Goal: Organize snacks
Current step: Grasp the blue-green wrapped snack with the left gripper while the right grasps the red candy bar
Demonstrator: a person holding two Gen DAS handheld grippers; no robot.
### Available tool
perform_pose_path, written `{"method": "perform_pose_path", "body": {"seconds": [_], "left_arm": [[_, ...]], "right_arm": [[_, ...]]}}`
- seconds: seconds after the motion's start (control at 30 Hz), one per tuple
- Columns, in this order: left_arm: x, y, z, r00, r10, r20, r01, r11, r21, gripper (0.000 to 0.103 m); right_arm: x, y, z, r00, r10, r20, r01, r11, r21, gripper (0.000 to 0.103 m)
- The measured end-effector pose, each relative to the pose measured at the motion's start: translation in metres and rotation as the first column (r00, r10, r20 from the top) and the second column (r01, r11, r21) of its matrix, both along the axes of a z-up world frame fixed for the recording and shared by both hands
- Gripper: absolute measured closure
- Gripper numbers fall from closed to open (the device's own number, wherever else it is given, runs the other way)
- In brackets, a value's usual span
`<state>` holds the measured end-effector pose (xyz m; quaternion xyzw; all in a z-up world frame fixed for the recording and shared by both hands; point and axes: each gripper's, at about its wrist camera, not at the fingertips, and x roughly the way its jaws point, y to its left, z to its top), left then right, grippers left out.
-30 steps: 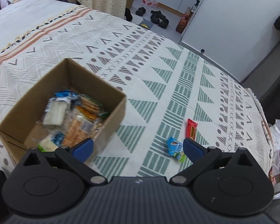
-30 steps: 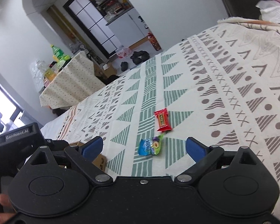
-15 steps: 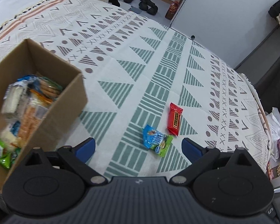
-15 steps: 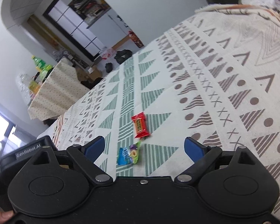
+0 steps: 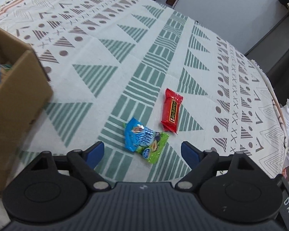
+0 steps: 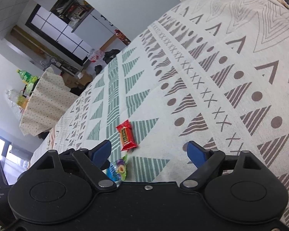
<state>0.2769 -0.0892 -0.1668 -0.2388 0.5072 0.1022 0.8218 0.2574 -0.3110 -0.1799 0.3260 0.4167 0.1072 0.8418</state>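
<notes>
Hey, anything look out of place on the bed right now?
Yes: two snacks lie loose on the bedspread, outside the box: a red bar and, just beside it, a blue-green packet lying askew. Nothing looks spilled or damaged.

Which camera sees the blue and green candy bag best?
The left wrist view: the whole blue and green candy bag lies in plain sight on the bedspread. The right wrist view shows only part of it, cut off behind the gripper's body.
</notes>
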Motion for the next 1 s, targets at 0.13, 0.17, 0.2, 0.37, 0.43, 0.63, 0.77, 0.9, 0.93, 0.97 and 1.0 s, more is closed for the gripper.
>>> {"method": "perform_pose_path", "body": {"seconds": [0.13, 0.17, 0.2, 0.37, 0.43, 0.63, 0.77, 0.9, 0.93, 0.97, 1.0], "left_arm": [[0.009, -0.006, -0.012, 1.000, -0.005, -0.013, 0.005, 1.000, -0.016, 0.034], [0.011, -0.006, -0.016, 1.000, -0.005, -0.021, 0.005, 1.000, -0.028, 0.042], [0.012, -0.006, -0.019, 1.000, -0.003, -0.027, 0.002, 0.999, -0.038, 0.052], [0.015, 0.000, -0.023, 0.999, 0.029, -0.014, -0.030, 0.999, -0.044, 0.073], [0.016, 0.005, -0.023, 0.999, 0.039, -0.011, -0.040, 0.998, -0.049, 0.077], [0.016, 0.022, -0.019, 0.997, 0.082, 0.004, -0.081, 0.995, -0.055, 0.079], [0.016, 0.032, -0.013, 0.995, 0.103, 0.019, -0.102, 0.993, -0.053, 0.080], [0.018, 0.043, -0.005, 0.992, 0.122, 0.041, -0.120, 0.992, -0.043, 0.080], [0.018, 0.045, -0.003, 0.991, 0.124, 0.044, -0.122, 0.992, -0.043, 0.080], [0.019, 0.048, -0.001, 0.991, 0.126, 0.047, -0.124, 0.991, -0.042, 0.080], [0.019, 0.050, 0.001, 0.991, 0.127, 0.051, -0.125, 0.991, -0.039, 0.080]], "right_arm": [[0.009, -0.003, -0.006, 1.000, -0.004, -0.017, 0.004, 1.000, -0.004, 0.019], [0.011, -0.004, -0.008, 1.000, -0.005, -0.020, 0.005, 1.000, -0.004, 0.019], [0.012, -0.004, -0.010, 1.000, -0.007, -0.026, 0.007, 1.000, -0.003, 0.019], [0.024, 0.003, -0.016, 0.999, 0.017, -0.039, -0.018, 1.000, -0.017, 0.021], [0.030, 0.007, -0.017, 0.999, 0.028, -0.035, -0.029, 0.999, -0.023, 0.021], [0.043, 0.022, -0.019, 0.997, 0.073, -0.021, -0.074, 0.996, -0.044, 0.024], [0.049, 0.033, -0.019, 0.994, 0.104, -0.011, -0.105, 0.993, -0.049, 0.026], [0.055, 0.046, -0.018, 0.991, 0.134, 0.000, -0.133, 0.989, -0.065, 0.026], [0.056, 0.049, -0.018, 0.990, 0.141, 0.004, -0.140, 0.988, -0.071, 0.026], [0.058, 0.053, -0.017, 0.989, 0.147, 0.008, -0.146, 0.986, -0.077, 0.026], [0.059, 0.057, -0.017, 0.988, 0.154, 0.014, -0.152, 0.985, -0.083, 0.026]]}}
